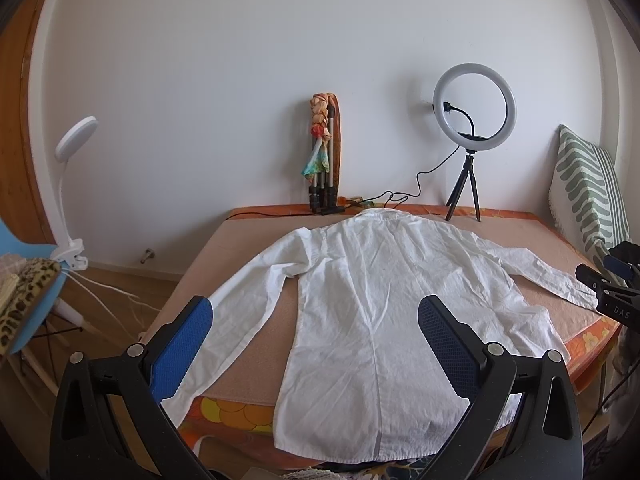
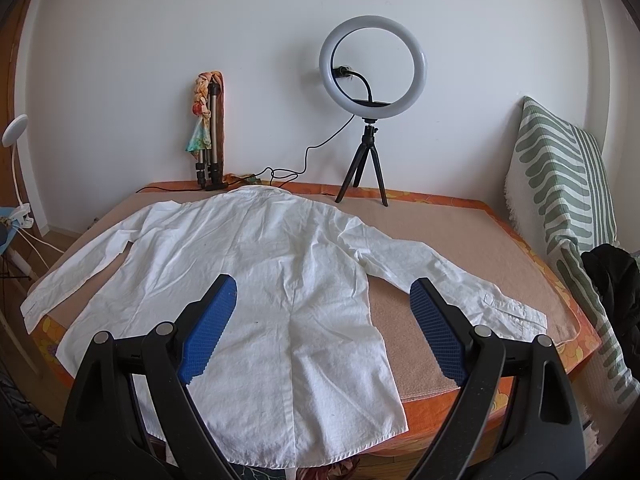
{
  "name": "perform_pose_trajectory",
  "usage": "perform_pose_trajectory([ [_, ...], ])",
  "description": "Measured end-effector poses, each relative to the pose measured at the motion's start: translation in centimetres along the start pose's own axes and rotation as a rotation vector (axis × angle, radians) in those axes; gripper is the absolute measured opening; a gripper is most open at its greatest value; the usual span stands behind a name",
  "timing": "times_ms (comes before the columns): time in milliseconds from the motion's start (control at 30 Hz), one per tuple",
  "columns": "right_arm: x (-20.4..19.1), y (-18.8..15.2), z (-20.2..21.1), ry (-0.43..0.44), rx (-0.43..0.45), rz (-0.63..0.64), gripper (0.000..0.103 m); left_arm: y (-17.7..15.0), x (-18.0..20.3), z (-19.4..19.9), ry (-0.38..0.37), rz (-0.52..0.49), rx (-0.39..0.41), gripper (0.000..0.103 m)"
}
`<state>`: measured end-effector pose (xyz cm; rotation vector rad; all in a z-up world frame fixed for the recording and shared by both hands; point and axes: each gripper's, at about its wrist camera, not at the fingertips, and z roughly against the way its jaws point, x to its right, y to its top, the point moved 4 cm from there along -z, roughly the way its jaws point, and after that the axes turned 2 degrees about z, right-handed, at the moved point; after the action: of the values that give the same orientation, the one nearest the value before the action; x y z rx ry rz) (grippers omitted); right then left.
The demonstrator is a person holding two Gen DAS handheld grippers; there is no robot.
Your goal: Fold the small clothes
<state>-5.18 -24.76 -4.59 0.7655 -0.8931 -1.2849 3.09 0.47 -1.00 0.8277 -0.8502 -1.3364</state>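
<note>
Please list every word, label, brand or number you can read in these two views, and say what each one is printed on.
"DAS": white letters on the black body of the right gripper, at the right edge of the left wrist view; it may be cut off.
Nothing else is readable: the white shirt, ring light and striped cushion show no text.

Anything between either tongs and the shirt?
Nothing visible. The shirt lies flat and spread out right under the open left tongs and right tongs; ring light stands behind its collar.
</note>
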Motion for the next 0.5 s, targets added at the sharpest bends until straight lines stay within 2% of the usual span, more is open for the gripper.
perform_pose_trajectory([
  [500, -0.13, 0.0, -0.05, 0.001, 0.0, 0.002, 0.091, -0.04, 0.29, -0.09, -0.004, -0.005, 0.0, 0.102],
])
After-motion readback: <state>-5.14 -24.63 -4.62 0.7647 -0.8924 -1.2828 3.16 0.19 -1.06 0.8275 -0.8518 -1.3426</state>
